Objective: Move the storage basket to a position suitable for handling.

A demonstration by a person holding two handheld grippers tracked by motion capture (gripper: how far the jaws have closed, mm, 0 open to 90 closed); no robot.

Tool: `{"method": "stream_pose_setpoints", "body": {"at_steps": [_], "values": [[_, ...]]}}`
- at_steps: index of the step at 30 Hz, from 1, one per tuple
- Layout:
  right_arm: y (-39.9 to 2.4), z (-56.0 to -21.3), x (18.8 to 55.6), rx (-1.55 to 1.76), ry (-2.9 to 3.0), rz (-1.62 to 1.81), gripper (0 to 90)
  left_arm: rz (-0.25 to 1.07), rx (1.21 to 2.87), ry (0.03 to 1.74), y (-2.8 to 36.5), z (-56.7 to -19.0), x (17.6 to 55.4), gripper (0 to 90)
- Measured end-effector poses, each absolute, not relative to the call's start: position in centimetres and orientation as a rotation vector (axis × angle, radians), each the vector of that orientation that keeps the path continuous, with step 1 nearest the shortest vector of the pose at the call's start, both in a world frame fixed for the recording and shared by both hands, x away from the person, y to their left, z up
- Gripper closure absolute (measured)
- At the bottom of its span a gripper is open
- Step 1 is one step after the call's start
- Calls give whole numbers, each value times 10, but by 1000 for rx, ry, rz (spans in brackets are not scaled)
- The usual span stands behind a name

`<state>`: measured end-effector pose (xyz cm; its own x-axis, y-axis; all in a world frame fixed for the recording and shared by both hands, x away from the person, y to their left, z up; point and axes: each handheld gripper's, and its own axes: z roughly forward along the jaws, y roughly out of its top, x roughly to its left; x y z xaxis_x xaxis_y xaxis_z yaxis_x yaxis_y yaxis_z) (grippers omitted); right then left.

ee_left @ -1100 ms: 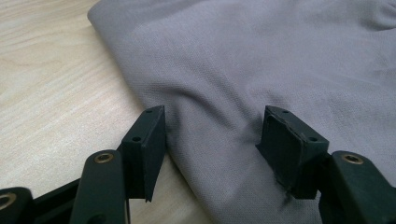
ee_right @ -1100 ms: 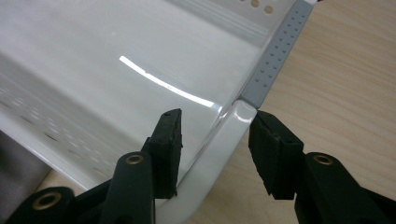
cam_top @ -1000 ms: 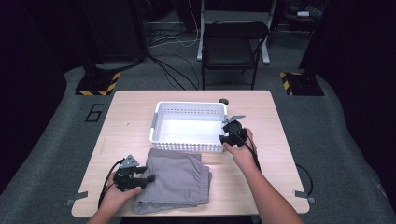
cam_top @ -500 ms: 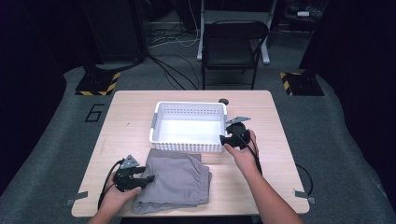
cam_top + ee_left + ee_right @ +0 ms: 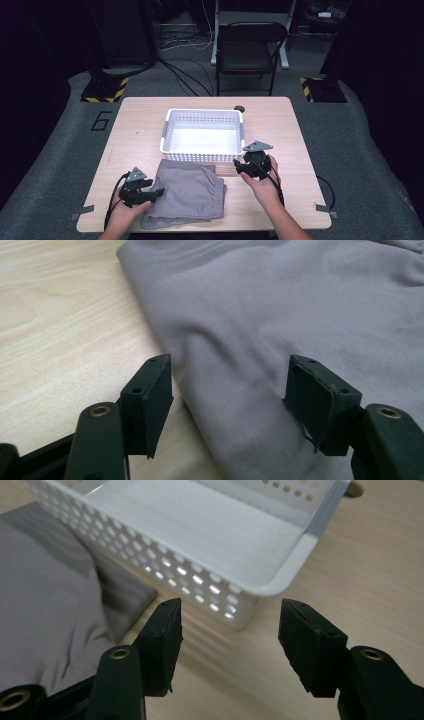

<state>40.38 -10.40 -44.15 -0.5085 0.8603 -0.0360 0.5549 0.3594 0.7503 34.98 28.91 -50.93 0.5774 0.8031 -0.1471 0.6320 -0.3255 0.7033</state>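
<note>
High view first: the folded grey cloth sits lower-middle of the frame on the counter, just below the white basket. Its long side runs left-right across the frame. The left gripper is right at the cloth's left edge, way closer than the right gripper, which hangs off the basket's lower right corner, a bit clear of the cloth.

Left gripper view: fingers are spread wide and have just been opening, with the cloth's folded edge lying between them but not pinched. The cloth runs up and to the right from there.

Right gripper view: fingers are fairly wide too, just been opening, nothing between them. The basket corner is dead ahead, the cloth is off at the left of the frame. So I'd guess the left hand gets first grab.
</note>
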Motion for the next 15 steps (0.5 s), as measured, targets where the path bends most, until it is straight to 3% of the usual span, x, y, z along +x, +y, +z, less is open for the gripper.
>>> {"method": "stream_pose_setpoints", "body": {"at_steps": [15], "values": [[-85, -482, 374, 1201, 2368, 952, 437, 325, 2093, 1174, 291, -513, 343, 349]]}}
